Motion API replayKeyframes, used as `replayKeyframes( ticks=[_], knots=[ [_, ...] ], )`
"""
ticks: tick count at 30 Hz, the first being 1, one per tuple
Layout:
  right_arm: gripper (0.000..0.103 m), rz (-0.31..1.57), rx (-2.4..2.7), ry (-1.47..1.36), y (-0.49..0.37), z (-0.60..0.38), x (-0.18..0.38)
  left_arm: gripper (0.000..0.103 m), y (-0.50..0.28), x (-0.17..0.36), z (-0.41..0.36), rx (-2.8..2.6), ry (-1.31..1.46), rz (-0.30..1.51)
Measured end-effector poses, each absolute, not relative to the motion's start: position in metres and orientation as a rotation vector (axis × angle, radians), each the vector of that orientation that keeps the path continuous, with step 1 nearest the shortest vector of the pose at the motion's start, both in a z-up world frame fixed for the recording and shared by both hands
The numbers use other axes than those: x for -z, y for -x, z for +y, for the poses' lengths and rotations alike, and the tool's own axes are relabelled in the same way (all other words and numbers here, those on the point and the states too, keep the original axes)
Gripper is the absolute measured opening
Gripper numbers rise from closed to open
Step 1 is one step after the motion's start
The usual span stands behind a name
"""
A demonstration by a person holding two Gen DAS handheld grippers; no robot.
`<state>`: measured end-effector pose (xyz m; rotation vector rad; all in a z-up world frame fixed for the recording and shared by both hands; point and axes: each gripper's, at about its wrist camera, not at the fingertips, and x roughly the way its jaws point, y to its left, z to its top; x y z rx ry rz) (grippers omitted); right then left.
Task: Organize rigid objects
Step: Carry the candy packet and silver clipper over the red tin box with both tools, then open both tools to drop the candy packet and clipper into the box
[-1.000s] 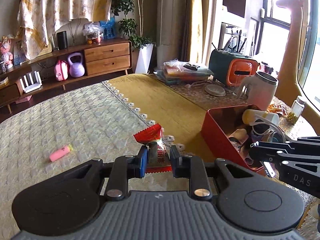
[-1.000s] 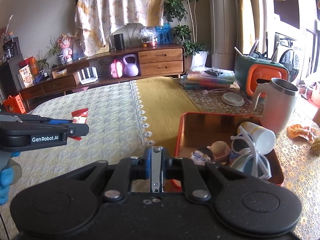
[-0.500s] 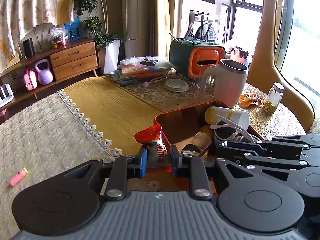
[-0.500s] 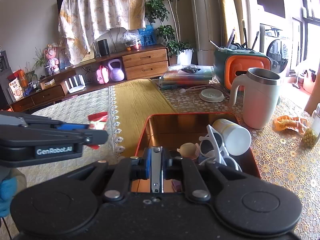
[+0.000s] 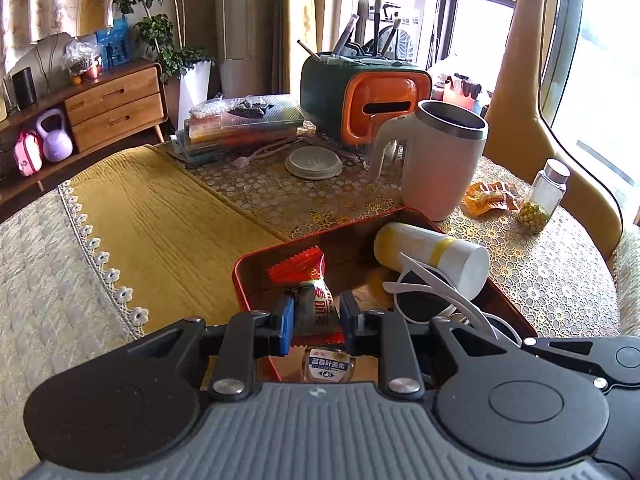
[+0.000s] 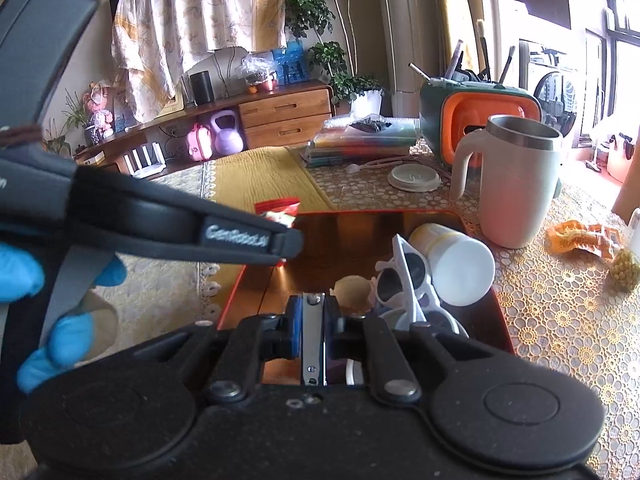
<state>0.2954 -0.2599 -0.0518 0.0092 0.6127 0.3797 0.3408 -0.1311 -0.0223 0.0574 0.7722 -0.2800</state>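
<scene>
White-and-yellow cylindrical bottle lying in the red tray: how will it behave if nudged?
The white-and-yellow cylindrical bottle lies on its side, so it would likely roll. The white-framed sunglasses lean against it and the red tray wall sits beyond, so it probably would not travel far. It looks like smooth plastic: likely light and a bit slippery in a gripper.

Both wrist views look closely down into the red tray (image 5: 256, 280), sharing the mug (image 6: 520, 184).
</scene>
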Motion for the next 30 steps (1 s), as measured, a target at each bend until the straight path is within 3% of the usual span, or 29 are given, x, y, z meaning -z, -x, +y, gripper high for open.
replayKeyframes(
  ticks=[19,30],
  knots=[
    [0.010,0.634,-0.377,0.021,-0.301,-0.264,0.063,0.024,-0.361,0.062,-0.151,0.290,-0.055,0.879],
    [0.020,0.639,-0.364,0.015,-0.301,-0.265,0.062,0.024,-0.353,0.056,-0.145,0.282,-0.054,0.871]
  ],
)
